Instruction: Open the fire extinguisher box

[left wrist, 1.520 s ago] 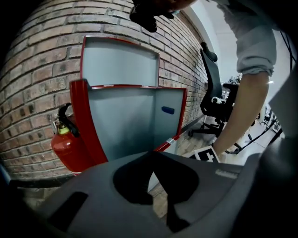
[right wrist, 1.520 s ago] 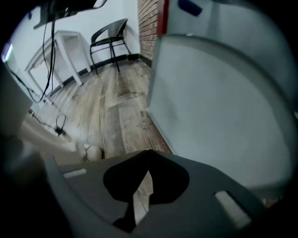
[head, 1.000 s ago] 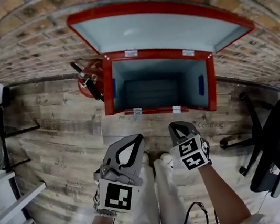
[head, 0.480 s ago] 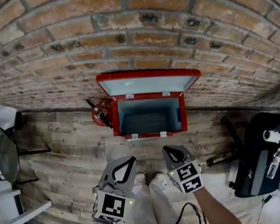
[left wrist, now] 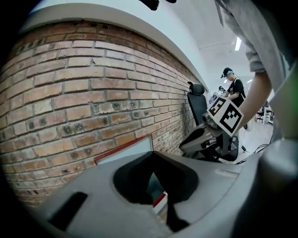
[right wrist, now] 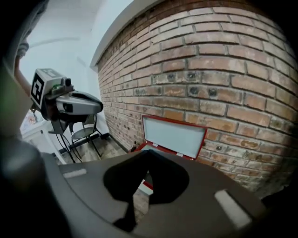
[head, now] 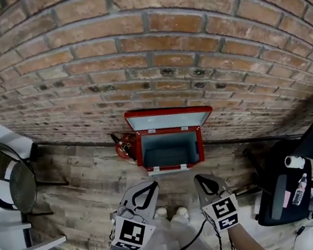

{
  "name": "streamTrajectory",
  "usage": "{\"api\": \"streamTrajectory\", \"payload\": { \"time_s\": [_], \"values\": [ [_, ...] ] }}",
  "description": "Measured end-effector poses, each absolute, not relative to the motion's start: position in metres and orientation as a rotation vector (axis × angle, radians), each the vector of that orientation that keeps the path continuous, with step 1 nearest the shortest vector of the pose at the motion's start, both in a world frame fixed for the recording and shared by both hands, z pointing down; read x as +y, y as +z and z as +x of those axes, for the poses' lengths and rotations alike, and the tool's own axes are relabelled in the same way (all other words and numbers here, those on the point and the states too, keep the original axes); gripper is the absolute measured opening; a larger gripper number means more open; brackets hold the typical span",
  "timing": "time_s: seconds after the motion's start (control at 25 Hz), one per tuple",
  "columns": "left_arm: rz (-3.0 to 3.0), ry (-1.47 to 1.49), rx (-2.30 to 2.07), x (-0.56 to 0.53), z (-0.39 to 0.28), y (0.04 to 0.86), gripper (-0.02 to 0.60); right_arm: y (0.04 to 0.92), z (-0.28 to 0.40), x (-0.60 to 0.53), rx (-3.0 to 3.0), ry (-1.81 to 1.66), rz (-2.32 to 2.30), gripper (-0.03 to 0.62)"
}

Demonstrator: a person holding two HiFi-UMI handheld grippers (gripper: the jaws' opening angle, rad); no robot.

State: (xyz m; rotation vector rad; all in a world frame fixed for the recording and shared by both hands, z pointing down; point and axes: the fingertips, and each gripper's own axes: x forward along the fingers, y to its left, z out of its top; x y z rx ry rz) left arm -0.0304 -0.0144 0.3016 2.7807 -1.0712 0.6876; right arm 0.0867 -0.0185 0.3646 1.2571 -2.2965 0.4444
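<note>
Fire extinguisher box (head: 171,167) found on the wooden floor (head: 84,187) at the foot of the brick wall (head: 132,48); lid (head: 167,119) swung up and leaning back toward the bricks; no contents visible inside; red fire extinguisher (head: 125,149) just beside its left side. Left gripper (head: 145,190) and right gripper (head: 205,182) both pressed together, pinching nothing, held side by side well apart from the box. Opening judged complete; recommended: keep both grippers clear of the lid; confirm that it rests stable against the wall; avoid snagging the trailing cable (head: 191,241).
</note>
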Motion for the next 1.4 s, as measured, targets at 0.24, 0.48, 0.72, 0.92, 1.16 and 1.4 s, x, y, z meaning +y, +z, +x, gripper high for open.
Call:
{"api": "streamTrajectory", "payload": {
  "time_s": [0.24,0.48,0.72,0.92,1.16,1.4],
  "values": [
    [2.829,0.641,-1.111,-0.015,-0.033,0.252,0.000,0.299,0.095,-0.021,-2.330,0.360,1.323,0.005],
    [2.882,0.621,-1.175,-0.018,-0.040,0.208,0.000,0.245,0.094,-0.021,-2.390,0.278,1.384,0.005],
    [2.902,0.581,-1.218,-0.019,-0.049,0.178,0.000,0.211,0.089,-0.014,-2.441,0.220,1.408,0.005],
    [2.920,0.560,-1.244,-0.019,-0.053,0.160,0.000,0.190,0.090,-0.009,-2.458,0.163,1.416,0.005],
    [2.946,0.548,-1.252,-0.020,-0.054,0.154,0.000,0.178,0.091,-0.011,-2.467,0.122,1.424,0.005],
    [2.960,0.522,-1.239,-0.019,-0.051,0.153,0.000,0.183,0.095,-0.019,-2.454,0.144,1.457,0.005]
  ]
}}
